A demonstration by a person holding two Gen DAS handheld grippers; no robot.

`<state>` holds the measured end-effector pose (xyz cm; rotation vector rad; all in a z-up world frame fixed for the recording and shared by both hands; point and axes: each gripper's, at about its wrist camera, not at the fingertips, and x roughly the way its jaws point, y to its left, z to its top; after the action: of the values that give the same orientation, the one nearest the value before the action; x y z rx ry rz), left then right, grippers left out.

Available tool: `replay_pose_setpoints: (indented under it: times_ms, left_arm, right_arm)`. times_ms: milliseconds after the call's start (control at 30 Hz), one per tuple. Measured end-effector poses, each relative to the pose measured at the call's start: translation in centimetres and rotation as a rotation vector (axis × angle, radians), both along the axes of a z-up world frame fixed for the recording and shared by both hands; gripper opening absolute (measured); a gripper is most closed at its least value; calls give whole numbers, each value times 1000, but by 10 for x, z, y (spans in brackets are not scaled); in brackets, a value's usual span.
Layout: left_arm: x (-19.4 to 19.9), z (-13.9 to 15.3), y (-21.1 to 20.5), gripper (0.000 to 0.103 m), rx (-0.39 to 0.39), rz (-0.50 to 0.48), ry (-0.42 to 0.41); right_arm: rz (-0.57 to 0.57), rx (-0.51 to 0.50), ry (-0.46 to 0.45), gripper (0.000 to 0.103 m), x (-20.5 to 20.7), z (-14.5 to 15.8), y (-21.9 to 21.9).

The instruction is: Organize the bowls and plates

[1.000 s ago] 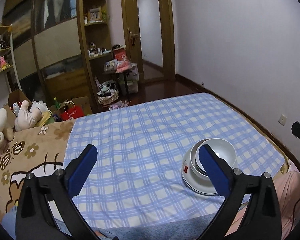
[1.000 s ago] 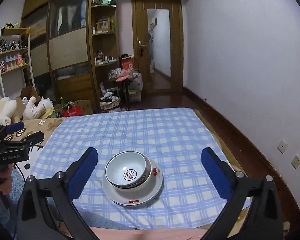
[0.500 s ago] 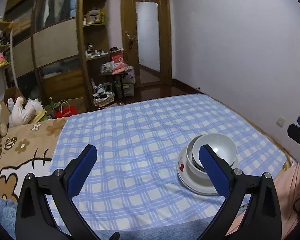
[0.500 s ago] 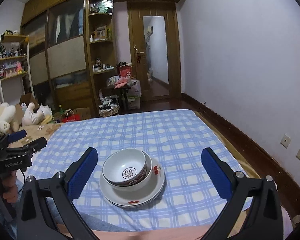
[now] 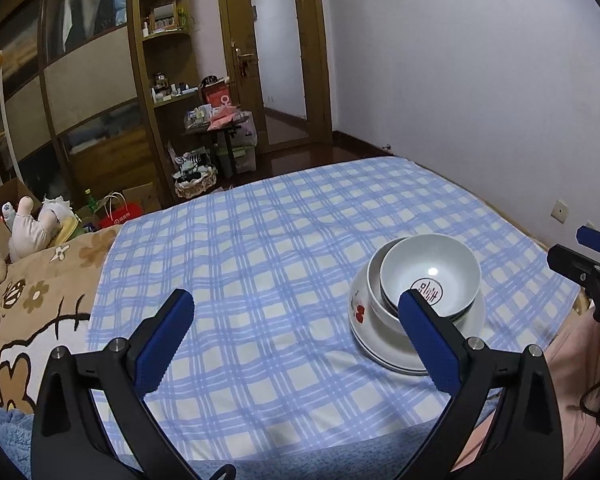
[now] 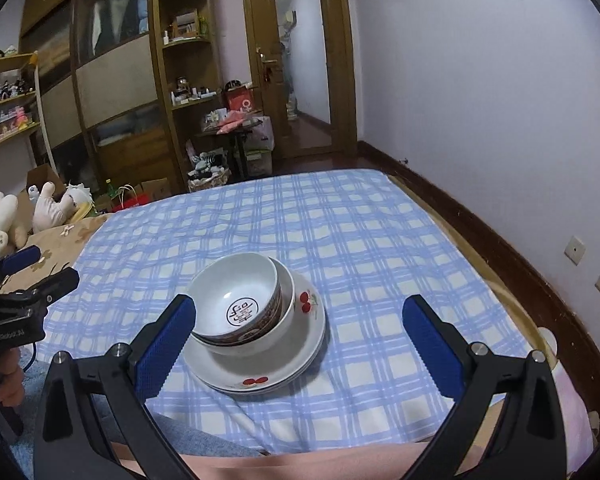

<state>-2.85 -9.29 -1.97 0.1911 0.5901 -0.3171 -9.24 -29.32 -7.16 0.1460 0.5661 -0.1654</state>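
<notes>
White porcelain bowls sit nested on a cherry-print plate atop the checked bed; both grippers, left and right, have drawn nearer, fingers spread wide and empty, the stacking apparently complete.

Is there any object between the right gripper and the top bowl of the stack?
Nothing visible does. The right gripper is open just before the top bowl, which sits in a second bowl on the cherry plate; only checked cloth surrounds them.

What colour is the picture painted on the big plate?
Red cherries with small green stems, on the white plate. Clearest in the right wrist view.
</notes>
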Motion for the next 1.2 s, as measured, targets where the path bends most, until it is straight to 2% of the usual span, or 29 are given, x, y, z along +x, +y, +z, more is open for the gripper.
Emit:
replay_pose_setpoints:
  times_ms: [367,1067,1200]
  left_arm:
    - [1,-2,9,101,-16,54,23]
    - [1,-4,14,101,-19,73,19]
    - [2,-4,15,101,-17,78,18]
  right_arm:
    - [-23,-49,-3,103,0,1,6]
    - [-35,-68,-17,103,-2,5,8]
    - [-39,-100,-38,103,-6,9,11]
